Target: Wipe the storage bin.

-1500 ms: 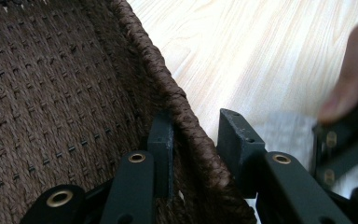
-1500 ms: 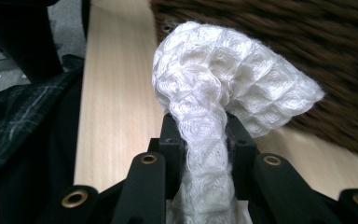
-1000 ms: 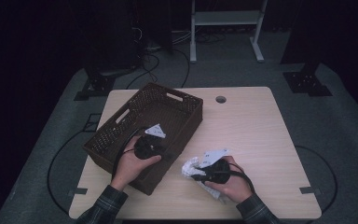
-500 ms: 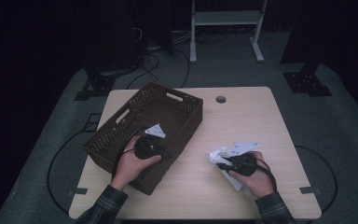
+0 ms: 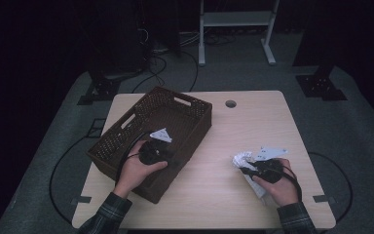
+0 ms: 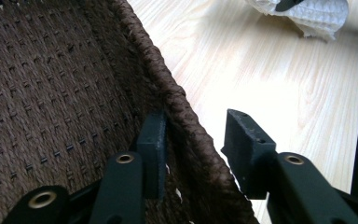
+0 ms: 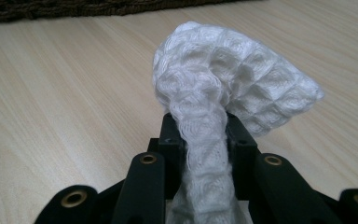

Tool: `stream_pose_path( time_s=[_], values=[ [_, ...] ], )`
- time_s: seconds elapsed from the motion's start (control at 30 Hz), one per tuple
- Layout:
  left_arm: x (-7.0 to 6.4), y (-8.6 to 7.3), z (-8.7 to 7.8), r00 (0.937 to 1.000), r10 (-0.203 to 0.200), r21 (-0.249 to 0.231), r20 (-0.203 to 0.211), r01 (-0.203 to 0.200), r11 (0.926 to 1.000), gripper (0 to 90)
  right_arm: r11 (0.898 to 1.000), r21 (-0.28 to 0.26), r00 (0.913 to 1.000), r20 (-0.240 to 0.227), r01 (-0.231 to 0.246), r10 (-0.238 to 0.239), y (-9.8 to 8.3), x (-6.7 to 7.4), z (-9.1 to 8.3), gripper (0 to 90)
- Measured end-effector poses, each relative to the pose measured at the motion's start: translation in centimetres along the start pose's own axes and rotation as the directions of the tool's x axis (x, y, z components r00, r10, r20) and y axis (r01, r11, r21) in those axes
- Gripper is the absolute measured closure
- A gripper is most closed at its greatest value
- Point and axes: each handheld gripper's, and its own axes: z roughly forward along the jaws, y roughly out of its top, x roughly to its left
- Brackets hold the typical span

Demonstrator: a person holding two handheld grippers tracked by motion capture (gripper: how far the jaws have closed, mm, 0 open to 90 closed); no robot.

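Our right claw [image 7: 198,135] pinches a white waffle-weave cloth [image 7: 223,79] low over the bench [image 5: 233,131], right of the wicker basket [image 5: 126,127]. Our left claw [image 6: 196,149] straddles the basket's near wall; its jaws have just been opening, one now clear of the weave. We should regrip before carrying the cloth in.

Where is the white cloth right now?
In the high view the white cloth lies on the table's right side, pinched in the right claw, apart from the wicker basket.
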Motion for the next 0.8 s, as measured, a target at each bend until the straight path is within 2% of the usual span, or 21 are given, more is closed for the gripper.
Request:
stream_pose_path(
  time_s=[0.13,0.2,0.47,0.8],
  values=[
    [-0.2,0.1,-0.3,0.9999,0.01,0.013,-0.005,-0.01,0.9999,54.8,1.0,0.007,0.9999,0.002,0.01,-0.01,0.0,0.0,0.1,72.3],
    [-0.2,0.2,-1.0,0.9999,0.001,-0.024,0.013,0.0,0.9997,54.4,1.0,0.008,0.9999,0.001,0.01,-0.01,0.0,0.0,0.2,72.3],
    [-0.3,0.0,-2.9,0.9999,0.011,-0.039,-0.008,-0.011,0.9992,53.2,1.0,0.007,1.0,-0.003,0.006,-0.006,0.0,0.2,0.3,72.2],
    [-0.5,-1.2,-4.4,1.0,0.0,-0.026,0.007,0.0,0.9997,58.2,1.0,0.009,0.9999,0.001,0.012,-0.012,-0.1,0.1,0.3,72.2]
  ],
)
